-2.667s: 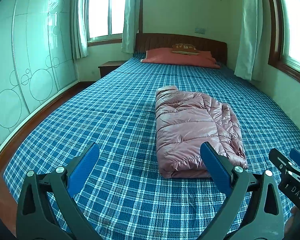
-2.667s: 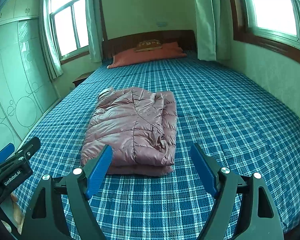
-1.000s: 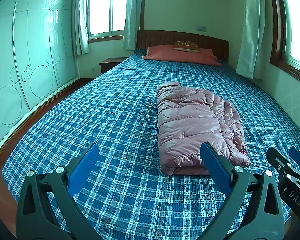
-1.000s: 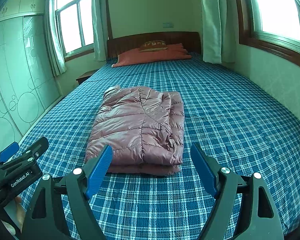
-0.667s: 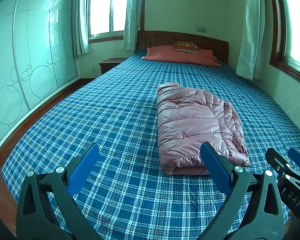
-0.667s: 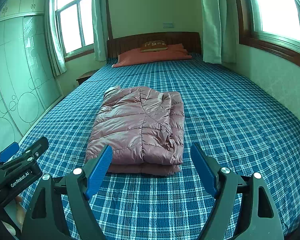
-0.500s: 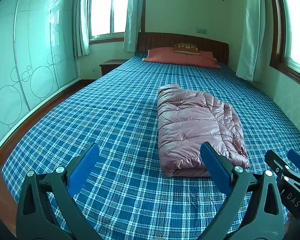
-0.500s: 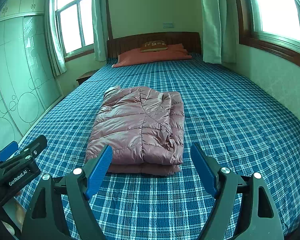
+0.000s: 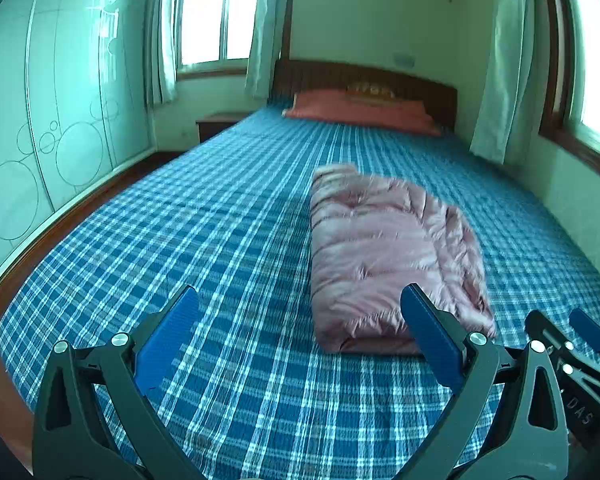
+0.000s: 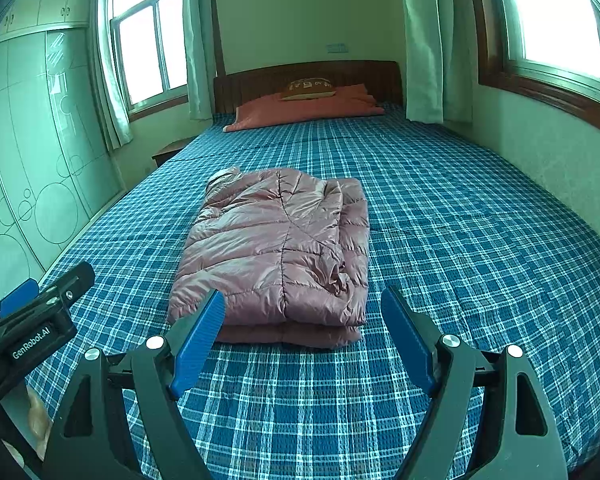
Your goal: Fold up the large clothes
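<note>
The bed (image 10: pixel 460 220) has a blue cover with white checks. The folded puffy jacket (image 10: pixel 276 248) on it is shiny pink. At 12 o'clock lies an orange-red pillow (image 10: pixel 300 110), with a small brown cushion (image 10: pixel 308 89) on top. The headboard (image 10: pixel 308 76) is dark brown. Both the left claw (image 9: pixel 298 330) and the right claw (image 10: pixel 302 330) are black with blue pads. The wardrobe (image 9: pixel 40 120) at 9 o'clock is pale green with circle lines.

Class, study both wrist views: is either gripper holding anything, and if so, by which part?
Nothing is held. The left gripper and right gripper both stand open above the bed, short of the folded pink jacket.
</note>
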Available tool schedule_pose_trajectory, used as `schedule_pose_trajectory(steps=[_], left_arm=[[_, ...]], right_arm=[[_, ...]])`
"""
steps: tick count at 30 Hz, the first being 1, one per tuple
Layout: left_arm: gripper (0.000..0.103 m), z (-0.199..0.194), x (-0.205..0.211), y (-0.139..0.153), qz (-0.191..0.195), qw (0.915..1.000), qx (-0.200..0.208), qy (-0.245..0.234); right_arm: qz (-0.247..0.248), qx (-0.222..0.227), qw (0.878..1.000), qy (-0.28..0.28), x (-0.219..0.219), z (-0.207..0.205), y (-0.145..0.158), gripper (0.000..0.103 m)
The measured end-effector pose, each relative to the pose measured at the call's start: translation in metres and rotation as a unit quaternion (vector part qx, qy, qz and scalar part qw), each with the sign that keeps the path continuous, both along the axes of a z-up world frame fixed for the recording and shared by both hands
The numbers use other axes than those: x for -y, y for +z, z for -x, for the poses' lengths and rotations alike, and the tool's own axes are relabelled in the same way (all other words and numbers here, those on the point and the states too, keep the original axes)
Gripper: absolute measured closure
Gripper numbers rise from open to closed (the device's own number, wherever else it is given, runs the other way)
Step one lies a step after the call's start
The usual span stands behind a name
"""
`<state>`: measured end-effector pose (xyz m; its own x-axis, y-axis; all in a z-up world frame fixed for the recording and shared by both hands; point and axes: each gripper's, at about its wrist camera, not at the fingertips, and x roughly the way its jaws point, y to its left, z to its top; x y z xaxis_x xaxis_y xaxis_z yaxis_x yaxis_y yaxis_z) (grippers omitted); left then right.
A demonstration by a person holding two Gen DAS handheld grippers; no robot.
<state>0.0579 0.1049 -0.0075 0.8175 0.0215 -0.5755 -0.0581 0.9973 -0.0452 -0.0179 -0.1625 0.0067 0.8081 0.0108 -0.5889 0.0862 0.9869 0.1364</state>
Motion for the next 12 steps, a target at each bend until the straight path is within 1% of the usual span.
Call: schedule_pose_trajectory(steps=[2,4,7,10,12], left_arm=[[0.002,-0.003,0.001,-0.004,0.004,0.9999,-0.01,-0.008],[0.002,-0.005,0.001,-0.007,0.001,0.9999,-0.009,-0.006],[0.002,-0.009,0.001,-0.013,-0.013,0.9999,-0.004,0.009],[0.002,-0.018,-0.002,-0.021,-0.017,0.9996,-0.017,0.011],[0.002,-0.027,-0.006,-0.031,-0.016,0.9993,-0.031,0.009]], right_arm=[[0.0,-0.002,1.0,0.001,0.0,-0.001,-0.002,0.024],[-0.001,-0.004,1.0,0.002,0.001,-0.003,-0.004,0.024],[-0.002,-0.007,1.0,0.001,0.004,-0.005,-0.008,0.024],[-0.006,-0.013,1.0,-0.003,0.01,-0.011,-0.015,0.024],[-0.009,-0.018,1.0,-0.007,0.016,-0.015,-0.021,0.024]])
